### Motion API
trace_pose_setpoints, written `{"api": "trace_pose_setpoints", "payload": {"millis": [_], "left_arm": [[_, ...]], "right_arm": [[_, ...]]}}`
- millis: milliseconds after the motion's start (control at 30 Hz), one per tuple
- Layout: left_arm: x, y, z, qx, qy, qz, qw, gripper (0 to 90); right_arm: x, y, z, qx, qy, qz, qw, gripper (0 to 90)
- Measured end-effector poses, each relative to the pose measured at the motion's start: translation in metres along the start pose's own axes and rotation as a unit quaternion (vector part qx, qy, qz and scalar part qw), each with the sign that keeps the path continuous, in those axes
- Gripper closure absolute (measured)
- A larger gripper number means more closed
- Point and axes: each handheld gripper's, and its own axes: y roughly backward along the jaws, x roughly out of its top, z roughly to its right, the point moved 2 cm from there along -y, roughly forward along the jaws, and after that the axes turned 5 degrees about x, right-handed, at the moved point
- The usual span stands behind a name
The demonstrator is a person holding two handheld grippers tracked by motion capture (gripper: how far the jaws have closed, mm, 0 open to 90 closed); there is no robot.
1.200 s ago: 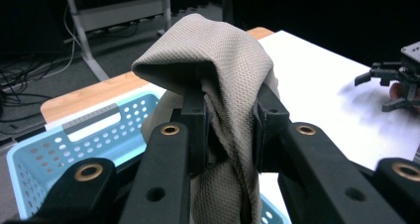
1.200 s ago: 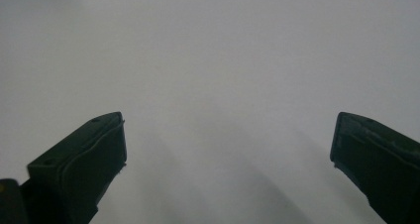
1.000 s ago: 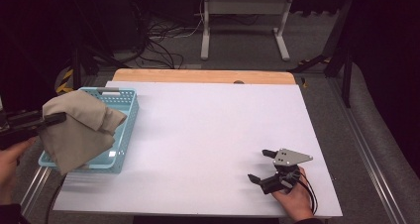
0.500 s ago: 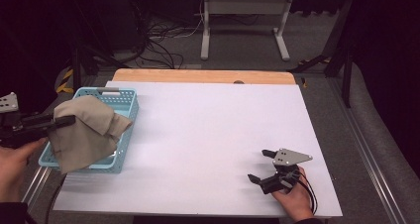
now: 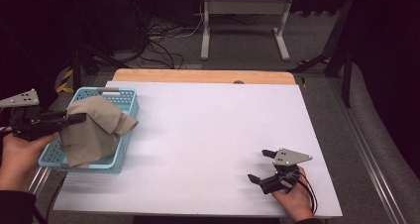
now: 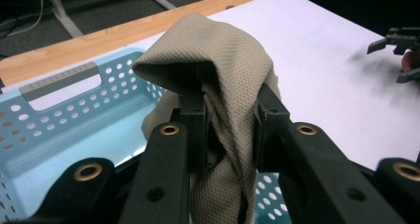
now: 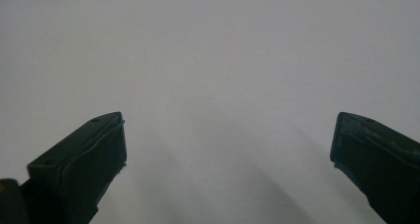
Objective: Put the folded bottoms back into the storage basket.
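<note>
The left hand-held gripper (image 5: 77,118) is pinching a tan cloth (image 5: 96,130) tight; the cloth is hanging over the light blue basket (image 5: 126,97) at the left edge of the white desk (image 5: 208,135); the right hand-held gripper (image 5: 261,165) is resting wide open, holding nothing, near the desk's front right corner.

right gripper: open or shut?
Open. In its own view the right gripper has jaws set wide apart over bare white table, nothing between them.
</note>
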Motion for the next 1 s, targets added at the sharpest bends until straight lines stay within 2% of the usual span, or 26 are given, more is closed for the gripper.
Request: {"api": "trace_pose_setpoints", "payload": {"millis": [333,400,467,600,633,700,767,833,867,1000], "left_arm": [[-0.006,-0.013,-0.016,0.007,0.017,-0.019,0.9997,72.1],[-0.007,-0.016,-0.020,0.011,0.018,-0.021,0.9996,72.1],[-0.009,-0.020,-0.025,0.018,0.033,-0.025,0.9990,72.0],[-0.014,-0.024,-0.036,0.033,0.042,-0.030,0.9981,71.8],[-0.015,-0.025,-0.037,0.034,0.054,-0.031,0.9975,71.7],[-0.016,-0.027,-0.040,0.039,0.057,-0.033,0.9971,71.5],[-0.020,-0.033,-0.048,0.060,0.068,-0.046,0.9949,71.4],[-0.021,-0.035,-0.052,0.065,0.069,-0.050,0.9943,71.4],[-0.023,-0.040,-0.057,0.076,0.074,-0.058,0.9927,71.4],[-0.024,-0.048,-0.065,0.093,0.077,-0.066,0.9904,71.3]], "right_arm": [[0.000,0.000,0.000,0.001,0.000,0.000,1.0000,1.8],[0.000,0.000,0.000,0.001,0.000,0.000,1.0000,1.9],[0.000,0.000,0.000,0.001,0.000,0.000,1.0000,1.8],[0.000,0.000,0.000,0.001,0.000,0.000,1.0000,1.9],[0.000,0.000,0.000,0.001,0.000,0.000,1.0000,1.9],[0.000,0.000,0.000,0.001,0.001,0.000,1.0000,1.9],[0.000,0.000,0.000,0.001,0.001,0.000,1.0000,1.9],[0.000,0.000,0.000,0.000,0.001,-0.001,1.0000,1.9],[0.000,0.000,0.000,0.000,0.002,-0.001,1.0000,1.9],[0.000,0.000,0.000,0.000,0.002,-0.001,1.0000,2.0]]}}
